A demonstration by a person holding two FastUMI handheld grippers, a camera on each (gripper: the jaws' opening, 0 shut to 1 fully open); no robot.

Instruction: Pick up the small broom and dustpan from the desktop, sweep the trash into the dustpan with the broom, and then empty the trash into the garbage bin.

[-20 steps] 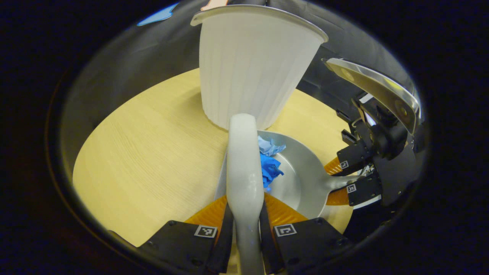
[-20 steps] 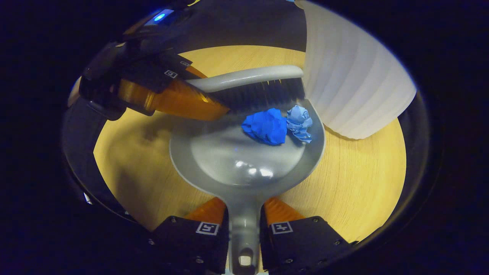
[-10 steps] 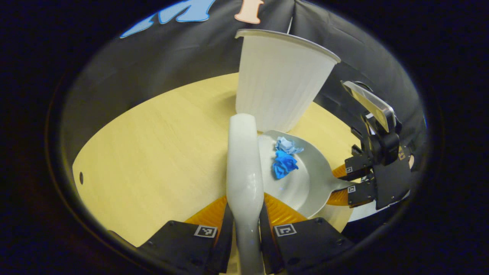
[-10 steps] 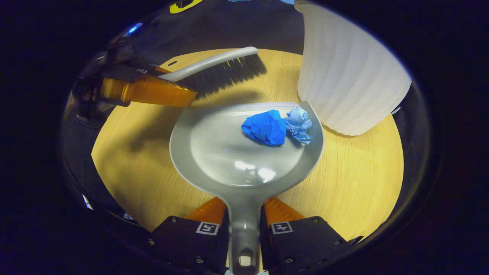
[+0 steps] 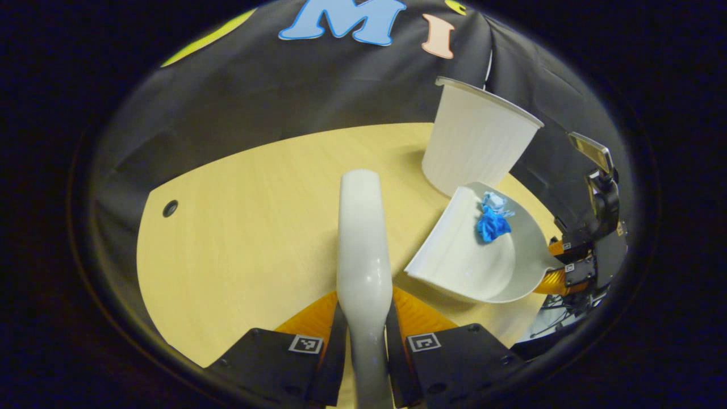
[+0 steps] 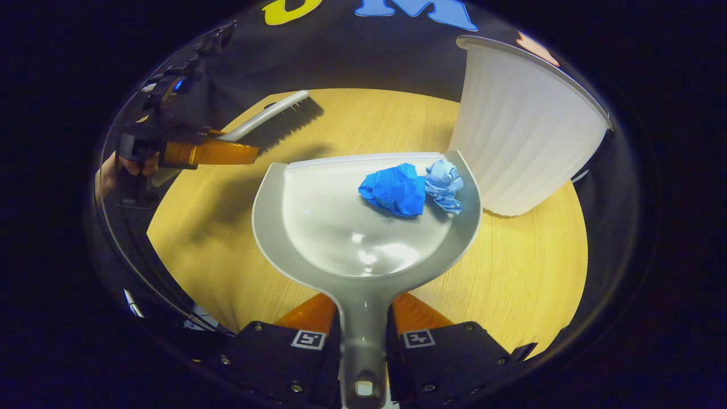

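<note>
Round wooden table (image 5: 238, 227), small hole (image 5: 169, 208) near edge

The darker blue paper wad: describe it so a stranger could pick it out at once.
On the round wooden table, beside the white ribbed bin, the right gripper holds a grey dustpan. Two crumpled wads lie near its front lip. Yours is the larger, deep blue paper wad, touching the paler wad nearer the bin.

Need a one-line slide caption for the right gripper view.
Right claw holds dustpan with two blue paper wads beside white bin.
</note>
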